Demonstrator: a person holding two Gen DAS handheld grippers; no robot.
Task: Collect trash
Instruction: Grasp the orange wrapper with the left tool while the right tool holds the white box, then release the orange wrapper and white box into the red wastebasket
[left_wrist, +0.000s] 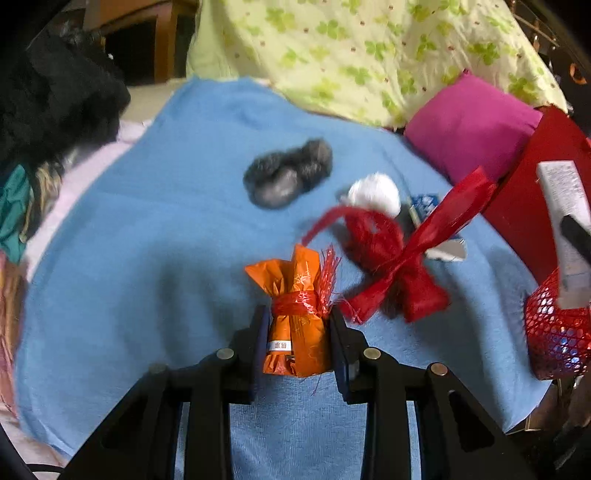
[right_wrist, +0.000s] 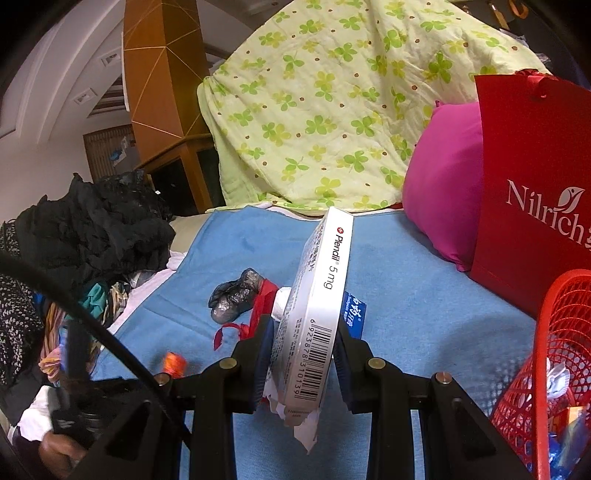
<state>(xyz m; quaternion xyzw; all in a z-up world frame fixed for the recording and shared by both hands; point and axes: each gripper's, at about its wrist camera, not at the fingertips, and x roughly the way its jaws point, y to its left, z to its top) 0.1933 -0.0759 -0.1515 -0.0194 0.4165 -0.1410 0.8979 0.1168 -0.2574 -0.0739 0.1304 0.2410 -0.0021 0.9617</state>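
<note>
Both claws loaded, red mesh basket (right_wrist: 554, 332) close on the right.
Left claw (left_wrist: 297, 325) pinched the orange wrapper bundle (left_wrist: 295, 314) above the blue blanket (left_wrist: 147, 258); right claw (right_wrist: 304, 339) clamped the medicine box (right_wrist: 317, 295) edge-on. Best to release over the basket, one load at a time.

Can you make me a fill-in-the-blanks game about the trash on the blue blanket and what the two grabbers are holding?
1. The left gripper is shut on a wrapper whose colour is ____.
2. The right gripper is shut on a white medicine ____.
3. The mesh basket is coloured ____.
4. The pillow beside the red paper bag is ____.

Missing words: orange, box, red, pink
</note>
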